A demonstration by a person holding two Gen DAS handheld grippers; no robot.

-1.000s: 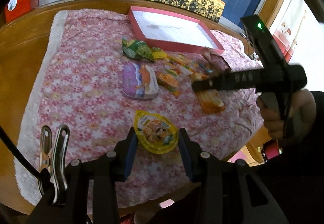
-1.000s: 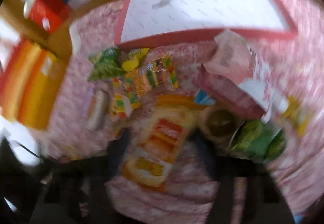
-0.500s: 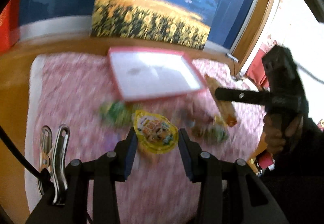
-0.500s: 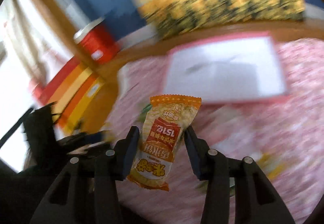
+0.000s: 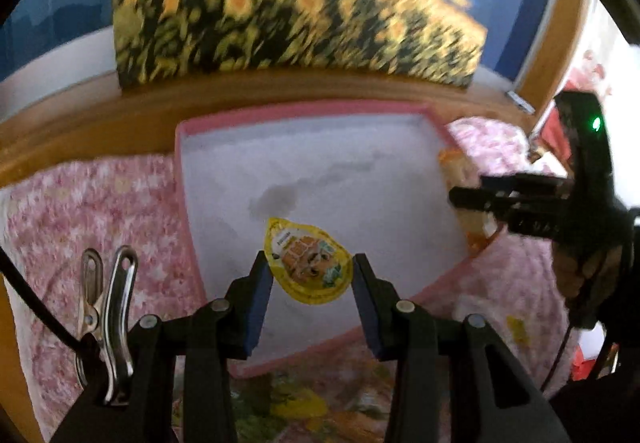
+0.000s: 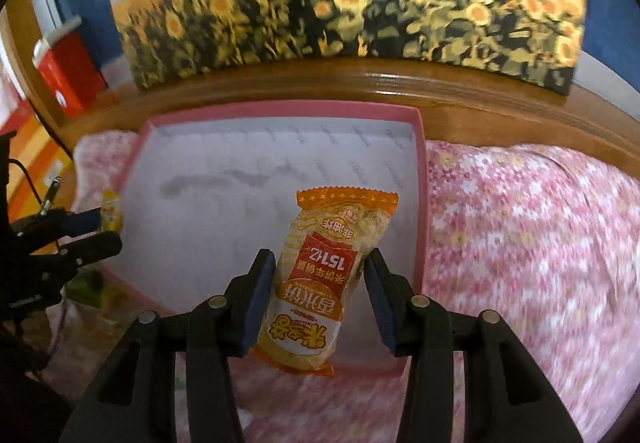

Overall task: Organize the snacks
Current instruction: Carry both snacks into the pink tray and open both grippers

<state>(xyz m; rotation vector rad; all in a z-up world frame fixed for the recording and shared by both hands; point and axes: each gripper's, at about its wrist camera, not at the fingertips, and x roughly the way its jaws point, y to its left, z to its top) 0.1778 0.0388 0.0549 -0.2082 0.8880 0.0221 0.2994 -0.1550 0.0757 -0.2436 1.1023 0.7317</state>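
The left tool (image 5: pixel 309 275) is pinching a yellow teardrop-shaped snack cup (image 5: pixel 307 263) between its blue pads, holding it above the near half of the pink tray (image 5: pixel 298 111), whose white floor is lying bare beneath it. The right tool (image 6: pixel 318 275) is gripping an orange rice-cracker packet (image 6: pixel 324 275) lengthwise, its pads pressing the packet's sides, with the sealed end pointing toward 12 o'clock over the tray's 5 o'clock corner. In the left wrist view, the right tool is showing at 3 o'clock, a person's hand (image 5: pixel 580 267) wrapping its handle, and the orange packet is peeking out past the tray's right rim. In the right wrist view, the left tool is sitting at 9 o'clock beside the tray's left rim, with the yellow cup just visible at its tips. The tray is resting on a pink floral cloth (image 6: pixel 520 223) spread over a wooden surface (image 6: pixel 460 83). A sunflower painting (image 6: pixel 340 3) is leaning at 12 o'clock behind the tray. More snack packets (image 5: pixel 304 403) are lying on the cloth at 6 o'clock in the left wrist view, too blurred to tell apart. A red box (image 6: pixel 66 71) is standing at 10 o'clock in the right wrist view.
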